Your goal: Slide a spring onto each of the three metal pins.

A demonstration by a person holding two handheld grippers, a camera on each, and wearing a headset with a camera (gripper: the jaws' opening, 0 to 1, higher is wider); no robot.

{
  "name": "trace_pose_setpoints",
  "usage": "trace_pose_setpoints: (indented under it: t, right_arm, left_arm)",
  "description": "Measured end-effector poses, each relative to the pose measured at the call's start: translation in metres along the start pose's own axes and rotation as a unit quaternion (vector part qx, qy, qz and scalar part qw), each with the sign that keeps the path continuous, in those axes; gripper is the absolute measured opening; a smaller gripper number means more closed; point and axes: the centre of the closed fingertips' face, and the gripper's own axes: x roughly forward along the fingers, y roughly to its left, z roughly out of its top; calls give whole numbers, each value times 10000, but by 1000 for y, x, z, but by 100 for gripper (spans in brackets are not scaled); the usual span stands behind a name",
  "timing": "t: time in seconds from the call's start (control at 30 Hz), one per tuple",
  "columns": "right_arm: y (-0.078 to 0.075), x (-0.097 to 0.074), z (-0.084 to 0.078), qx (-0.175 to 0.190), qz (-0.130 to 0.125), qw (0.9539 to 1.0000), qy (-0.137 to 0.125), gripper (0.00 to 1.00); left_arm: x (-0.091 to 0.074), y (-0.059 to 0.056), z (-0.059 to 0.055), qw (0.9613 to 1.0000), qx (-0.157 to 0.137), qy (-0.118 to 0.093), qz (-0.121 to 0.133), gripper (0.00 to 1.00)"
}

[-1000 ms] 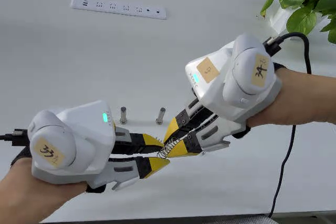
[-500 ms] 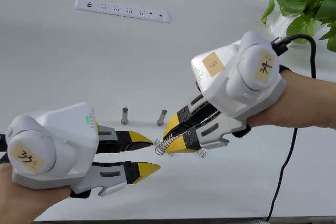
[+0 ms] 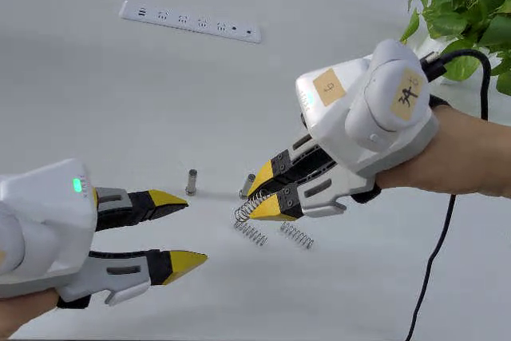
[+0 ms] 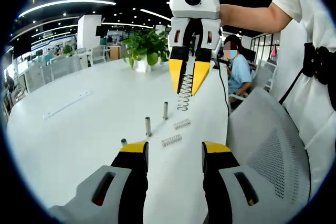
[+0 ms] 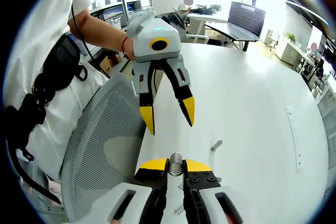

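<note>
My right gripper (image 3: 257,201) is shut on a spring (image 3: 245,211) that sticks out past its yellow tips, just above the table. The held spring (image 5: 176,163) shows end-on between the shut jaws, and it hangs below the right gripper (image 4: 189,77) as a spring (image 4: 184,93) in the left gripper view. My left gripper (image 3: 190,231) is open and holds nothing, well to the left of the spring. Two metal pins (image 3: 192,181) (image 3: 247,185) stand upright on the white table. Two loose springs (image 3: 251,233) (image 3: 296,235) lie just in front of them. Three pins (image 4: 165,110) (image 4: 148,126) (image 4: 124,142) stand in a row.
A white power strip (image 3: 190,20) lies at the far side of the table. A potted plant (image 3: 471,5) stands at the back right. A black cable (image 3: 435,253) runs down from the right gripper. A grey mesh chair (image 4: 268,150) is at the table's edge.
My left gripper has drawn back to the left, away from the spring, and its jaws stand wider. The right gripper keeps the spring. Two loose springs on the table have come into sight.
</note>
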Motion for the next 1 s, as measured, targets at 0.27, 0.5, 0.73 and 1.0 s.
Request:
trace_pose_setpoints:
  t: [0.27,0.5,0.73,1.0]
  right_arm:
    - [-18,1,9,-105,-167,9997,108,7]
    - [-37,8,17,-165,-268,9992,226,7]
    - [-55,24,22,-216,-328,9984,396,7]
    - [-76,41,19,-274,-398,9966,669,7]
  left_arm:
    - [-10,14,-5,9997,-53,-78,246,52]
    - [-12,17,-9,9992,-123,-209,303,65]
    - [-12,20,-10,9983,-202,-435,345,79]
    - [-10,21,-11,9971,-258,-643,300,91]
